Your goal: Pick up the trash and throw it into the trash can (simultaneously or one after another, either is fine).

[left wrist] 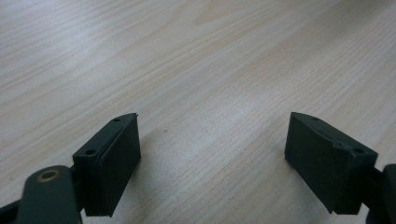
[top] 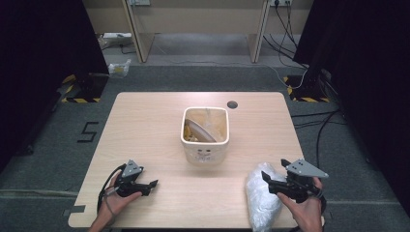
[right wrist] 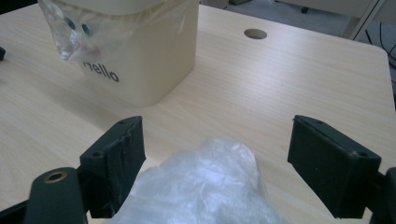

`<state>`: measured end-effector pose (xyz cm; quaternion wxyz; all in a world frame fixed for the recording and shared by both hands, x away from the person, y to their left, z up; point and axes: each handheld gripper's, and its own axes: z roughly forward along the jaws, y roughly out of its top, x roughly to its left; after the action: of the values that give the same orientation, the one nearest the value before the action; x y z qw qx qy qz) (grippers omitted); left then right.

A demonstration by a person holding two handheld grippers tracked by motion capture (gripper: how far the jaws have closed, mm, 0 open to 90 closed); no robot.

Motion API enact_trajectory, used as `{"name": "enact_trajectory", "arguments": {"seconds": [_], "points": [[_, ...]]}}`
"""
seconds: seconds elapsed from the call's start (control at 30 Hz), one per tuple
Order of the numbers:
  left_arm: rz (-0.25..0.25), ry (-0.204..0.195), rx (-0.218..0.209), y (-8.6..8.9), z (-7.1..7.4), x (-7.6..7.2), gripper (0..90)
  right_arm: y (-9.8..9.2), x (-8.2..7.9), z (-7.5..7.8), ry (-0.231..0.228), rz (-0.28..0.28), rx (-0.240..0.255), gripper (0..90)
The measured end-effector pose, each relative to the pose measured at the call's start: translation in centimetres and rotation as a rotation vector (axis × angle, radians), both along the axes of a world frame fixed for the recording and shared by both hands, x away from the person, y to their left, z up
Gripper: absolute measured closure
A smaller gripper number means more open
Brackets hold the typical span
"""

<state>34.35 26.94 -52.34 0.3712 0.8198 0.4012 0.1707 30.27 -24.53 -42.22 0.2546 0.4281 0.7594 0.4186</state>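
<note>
The desk point(top: 145, 130), a single light wood-grain top with one round cable hole point(top: 232, 104) near its far edge, carries everything in play. At its centre stands one cream bin point(top: 205, 140), square-mouthed and lined with a thin clear liner point(right wrist: 70, 28) whose edge folds over the rim and hangs down the front, partly covering the printed face and the word "Hello"; inside lie what look like a pale curved piece and some yellowish scraps, too small to name. One bundle of crumpled clear plastic bags point(top: 262, 198) lies at the desk's near right corner, well apart from the bin, and seems to be the thing the work is about, perhaps a fresh liner to be picked up. The right gripper point(top: 271, 182) is held just over the bundle's far end, its two jaws spread wide with the plastic point(right wrist: 205, 186) rising between them but not yet pinched, which reads as a grasp being lined up. The left gripper point(top: 147, 186) rests low near the desk's near left corner, its jaws likewise wide apart over bare wood point(left wrist: 210, 116) and gripping nothing, probably parked out of the way until a second grip is needed. That makes two grippers, one bin, one bundle.
</note>
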Motion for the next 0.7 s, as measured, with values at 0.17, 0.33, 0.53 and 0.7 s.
{"name": "enact_trajectory", "arguments": {"seconds": [0.17, 0.33, 0.53, 0.7], "points": [[0.000, 0.000, 0.000, 0.0, 0.0, 0.0, 17.3, -0.3, -0.2, -0.9, 0.020, -0.010, -0.006, 18.0], [0.000, 0.000, 0.000, 0.0, 0.0, 0.0, 17.3, -0.2, -0.2, -1.3, 0.034, -0.015, -0.013, 17.7], [0.000, 0.000, 0.000, 0.0, 0.0, 0.0, 17.3, -0.2, -0.5, -1.8, 0.052, -0.016, -0.016, 17.4], [0.000, 0.000, 0.000, 0.0, 0.0, 0.0, 17.3, -0.6, -0.8, -2.5, 0.069, -0.025, -0.015, 17.2]]}}
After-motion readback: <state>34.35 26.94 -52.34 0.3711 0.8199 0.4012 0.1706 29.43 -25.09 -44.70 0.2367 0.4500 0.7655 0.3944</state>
